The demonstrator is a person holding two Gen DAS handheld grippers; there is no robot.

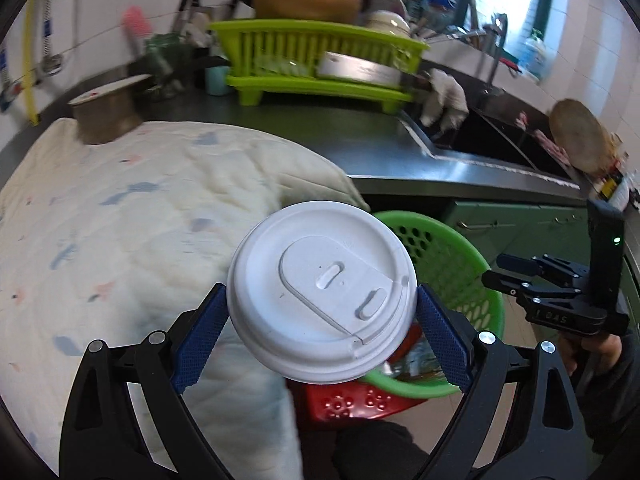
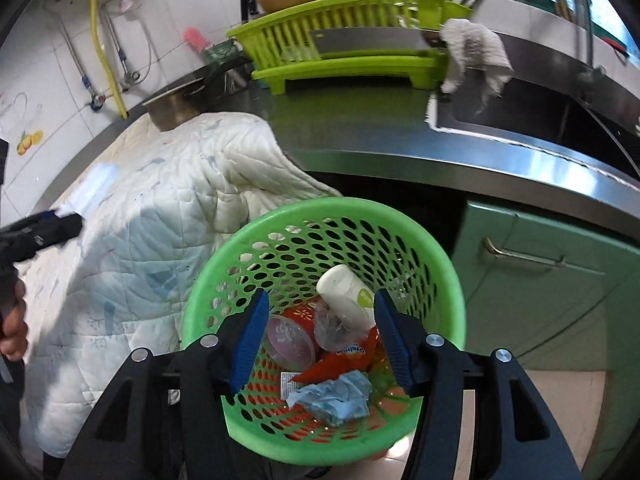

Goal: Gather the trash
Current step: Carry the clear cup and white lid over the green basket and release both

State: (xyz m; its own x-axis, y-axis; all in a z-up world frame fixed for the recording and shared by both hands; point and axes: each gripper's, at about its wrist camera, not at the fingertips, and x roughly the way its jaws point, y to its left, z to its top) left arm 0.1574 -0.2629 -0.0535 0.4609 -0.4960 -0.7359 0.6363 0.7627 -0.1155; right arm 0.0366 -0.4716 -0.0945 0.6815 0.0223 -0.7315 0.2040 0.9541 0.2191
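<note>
- Your left gripper [image 1: 322, 320] pinches a white lidded cup [image 1: 322, 300] between its blue pads, lid up, clean and undented, with a sip slot
- You hold it beside the green basket [image 2: 320, 216], just off the counter's front edge, likely so it can be dropped in
- Your right gripper [image 2: 320, 340] hangs over the basket with jaws spread and empty; a pale bottle [image 2: 346, 294], orange wrapper [image 2: 344, 356] and blue tissue [image 2: 332, 398] lie below
- A quilted cloth [image 1: 120, 208] drapes over the counter edge
</note>
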